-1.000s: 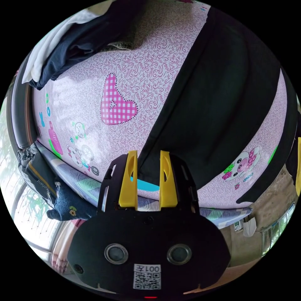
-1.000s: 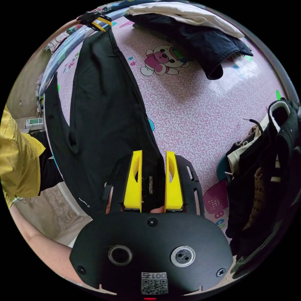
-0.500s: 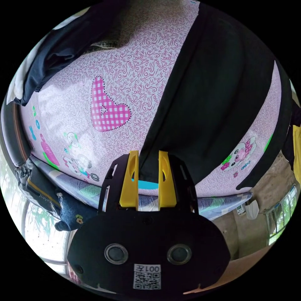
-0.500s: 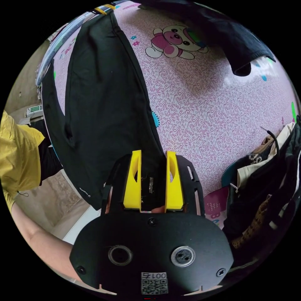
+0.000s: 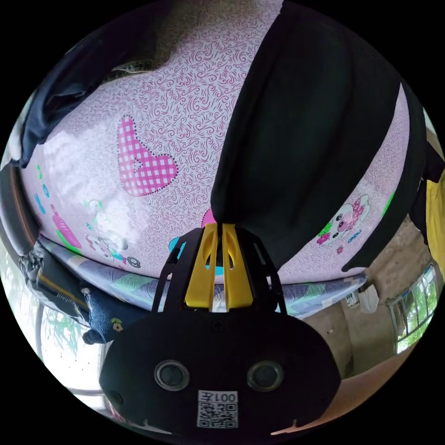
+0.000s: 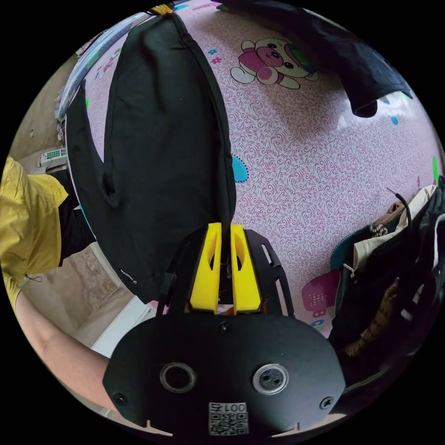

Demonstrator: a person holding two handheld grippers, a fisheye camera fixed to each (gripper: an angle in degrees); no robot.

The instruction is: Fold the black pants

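The black pants (image 5: 306,139) are lying stretched along a pink patterned bed sheet (image 5: 185,106), one leg already doubled over the other. The left hand-held gripper (image 5: 219,229) is pinching a hem corner between nearly closed yellow jaws, while the right hand-held gripper (image 6: 225,229) is nipping the opposite end. The fabric looks light, limp and thin, likely to sag, so corner and edge grips seem wisest.
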